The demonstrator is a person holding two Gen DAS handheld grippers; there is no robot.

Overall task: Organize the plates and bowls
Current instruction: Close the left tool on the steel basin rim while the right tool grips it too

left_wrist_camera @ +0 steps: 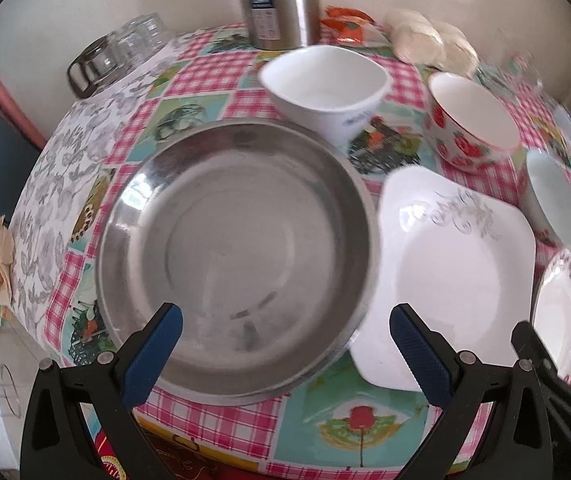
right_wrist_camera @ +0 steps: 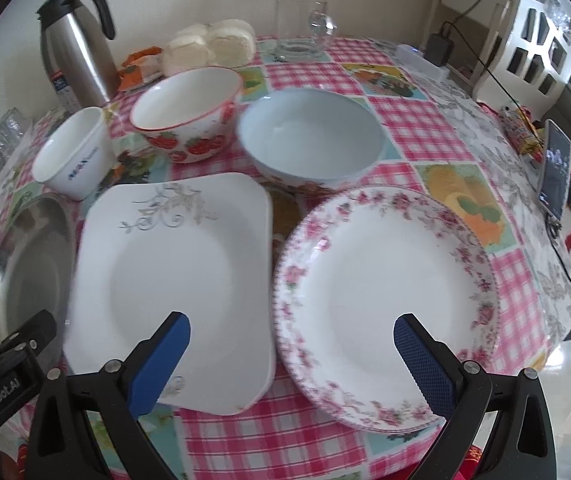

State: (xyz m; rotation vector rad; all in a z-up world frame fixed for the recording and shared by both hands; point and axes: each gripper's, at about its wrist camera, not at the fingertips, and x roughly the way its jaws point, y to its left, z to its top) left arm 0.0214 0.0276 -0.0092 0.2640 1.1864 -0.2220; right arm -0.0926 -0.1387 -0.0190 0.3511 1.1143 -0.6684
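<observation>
On the counter, covered with a glossy checked and floral oilcloth, the crockery was laid out in two rows. At far left lay a round steel basin, brushed metal with a flat bottom and a raised rim; its right edge overlapped the neighbouring square white plate. That plate was glazed, with rounded corners and a grey scroll motif along its far edge. Just beside it, right of a narrow gap, lay a round plate with a pink floral border and a beaded rim.

Behind these, left to right, stood a small square white bowl with blue lettering, a round strawberry-patterned bowl with a red rim, and a plain pale-blue bowl. All three stood upright and apart from one another.

The left tool was spread wide, empty, its blue textured pads over the near rim of the basin. The right tool was likewise spread and empty, one pad over the near corner of the square plate, the other over the near edge of the floral plate. Whether either tool touched the ware could not be determined.
</observation>
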